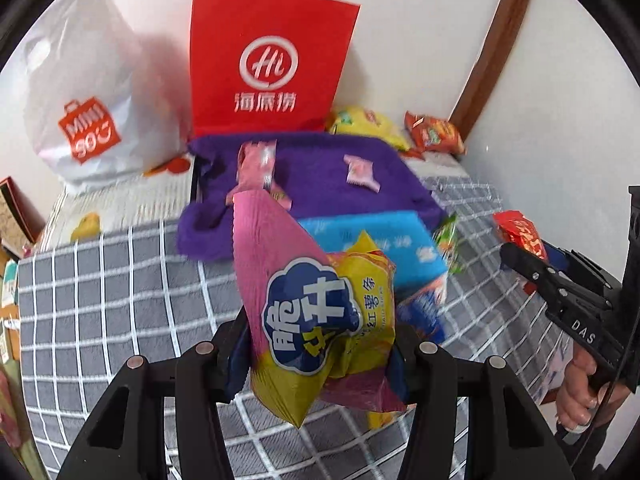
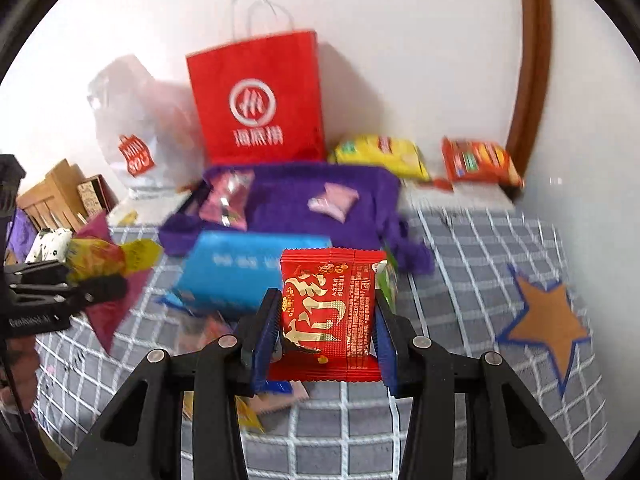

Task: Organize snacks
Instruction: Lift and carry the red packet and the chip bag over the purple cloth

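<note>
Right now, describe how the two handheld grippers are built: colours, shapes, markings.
Both are matte black plastic. The left gripper and the right gripper each have two angular fingers with triangular cut-outs, round silver pivot pins and ribbed blue pads. Seen from the side, the right one carries white "DAS" lettering; the left one's side has small white print, too blurred to read. No cables show, and no sleeves can be made out.

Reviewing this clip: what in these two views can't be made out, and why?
- Inside of the red paper bag: its front wall hides it in both views.
- Contents of the white plastic bag: opaque in the left wrist view, blurred in the right.
- Most of the blue box: the pink and yellow snack bag covers it in the left view, the red packet partly in the right.
- Small packets under the right gripper: blurred and half hidden.
</note>
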A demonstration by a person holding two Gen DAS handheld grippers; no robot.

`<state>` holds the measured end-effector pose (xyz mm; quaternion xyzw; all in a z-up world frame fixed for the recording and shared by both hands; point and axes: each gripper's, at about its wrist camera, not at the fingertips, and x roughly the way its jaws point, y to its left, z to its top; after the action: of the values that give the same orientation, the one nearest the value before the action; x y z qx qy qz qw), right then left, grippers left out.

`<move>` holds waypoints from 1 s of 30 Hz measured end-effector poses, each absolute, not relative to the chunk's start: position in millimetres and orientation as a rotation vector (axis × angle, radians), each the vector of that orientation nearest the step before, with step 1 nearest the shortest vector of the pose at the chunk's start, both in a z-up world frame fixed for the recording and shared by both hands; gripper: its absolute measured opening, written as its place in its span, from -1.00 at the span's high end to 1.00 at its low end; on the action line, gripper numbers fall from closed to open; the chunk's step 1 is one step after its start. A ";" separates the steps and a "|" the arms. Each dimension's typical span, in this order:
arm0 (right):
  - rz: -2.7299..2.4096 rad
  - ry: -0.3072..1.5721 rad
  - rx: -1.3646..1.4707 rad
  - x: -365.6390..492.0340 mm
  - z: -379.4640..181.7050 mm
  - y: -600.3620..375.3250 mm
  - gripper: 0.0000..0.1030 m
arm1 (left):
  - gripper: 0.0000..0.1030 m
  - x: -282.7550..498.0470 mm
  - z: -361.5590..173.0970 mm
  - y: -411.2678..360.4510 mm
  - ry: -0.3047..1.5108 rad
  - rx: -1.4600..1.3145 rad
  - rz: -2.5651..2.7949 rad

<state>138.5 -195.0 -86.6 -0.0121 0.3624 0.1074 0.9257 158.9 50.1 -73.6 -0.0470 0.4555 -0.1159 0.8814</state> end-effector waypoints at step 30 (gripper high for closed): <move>0.282 0.749 -0.016 343.5 -69.6 -148.5 0.15 | -0.01 325.3 -72.5 89.9 0.961 -0.147 -0.065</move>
<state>343.5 -148.5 -69.6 -0.0078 0.3648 0.1374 0.9209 325.3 89.9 -72.5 -0.0706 0.4617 -0.0311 0.8837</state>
